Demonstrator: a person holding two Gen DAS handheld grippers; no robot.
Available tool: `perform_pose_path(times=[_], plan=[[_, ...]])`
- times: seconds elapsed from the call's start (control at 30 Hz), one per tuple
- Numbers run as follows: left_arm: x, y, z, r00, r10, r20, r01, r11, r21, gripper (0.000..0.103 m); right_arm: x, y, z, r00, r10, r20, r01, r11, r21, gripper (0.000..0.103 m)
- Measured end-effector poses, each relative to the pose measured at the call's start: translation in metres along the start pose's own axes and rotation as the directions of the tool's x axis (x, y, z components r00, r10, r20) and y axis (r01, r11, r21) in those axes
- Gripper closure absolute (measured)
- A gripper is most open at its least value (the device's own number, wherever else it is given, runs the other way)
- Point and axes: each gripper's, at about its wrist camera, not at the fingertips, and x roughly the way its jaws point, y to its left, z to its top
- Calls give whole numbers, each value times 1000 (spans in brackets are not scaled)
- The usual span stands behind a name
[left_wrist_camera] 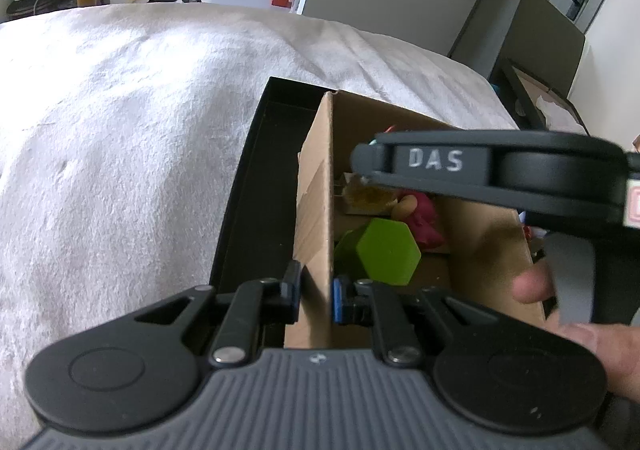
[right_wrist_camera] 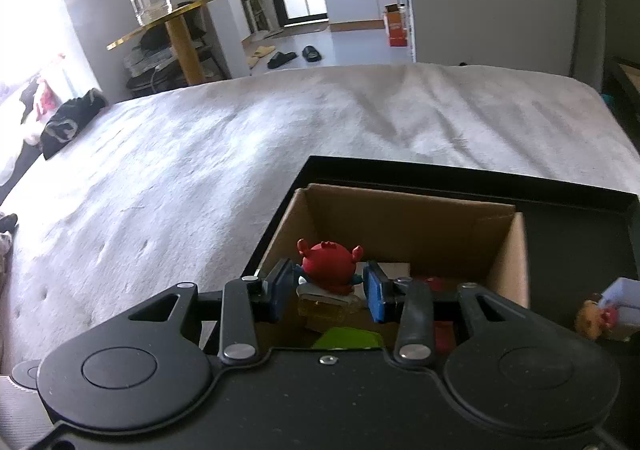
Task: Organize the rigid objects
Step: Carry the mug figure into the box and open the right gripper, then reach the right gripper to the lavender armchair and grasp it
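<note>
A cardboard box (left_wrist_camera: 316, 178) stands in a black tray (left_wrist_camera: 256, 178) on a white bed. My left gripper (left_wrist_camera: 316, 296) is shut on the box's near left wall. Inside lie a green hexagonal block (left_wrist_camera: 384, 250), a dark pink toy (left_wrist_camera: 424, 220) and a yellowish item (left_wrist_camera: 364, 194). My right gripper (right_wrist_camera: 328, 290) hangs over the box (right_wrist_camera: 508, 250) and is shut on a red crab figure (right_wrist_camera: 328, 262) on a yellow base. The right gripper's body (left_wrist_camera: 500, 170) crosses the left wrist view above the box.
The white bedspread (right_wrist_camera: 200, 170) spreads left and beyond the tray (right_wrist_camera: 580, 218). A small toy figure with a pale block (right_wrist_camera: 608, 314) lies in the tray right of the box. A dark cloth (right_wrist_camera: 68, 122) lies at the bed's far left edge.
</note>
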Motion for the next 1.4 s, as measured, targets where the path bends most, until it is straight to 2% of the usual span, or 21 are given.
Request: perform_pose_path(times=[0.13,0.53,0.97,1.27,1.37,1.4], plan=[[-1,0,0,1000,6,1,-6,1000,-2,89,-8,-5,1,1000,25,8,-25,999,40,61],[-1,-2,2,1000,22,-3,-22,1000,4,89,-53,-39,-8,998,-51,42,48,996,76,61],[-11,-13,6,997,72,3,-72,996,54,88,-64,-72,-30,995,-93,19,91,990,107,61],[-9,-16,12,992,127,-2,-127,991,45,76,-65,-96,-38,992,-126,14,123,986,116,55],[-8,-19,14,988,152,2,-152,987,54,69,-65,-105,-41,991,-134,12,132,984,123,54],[-8,-20,14,987,161,4,-161,985,58,63,-65,-109,-43,990,-139,10,136,983,124,54]])
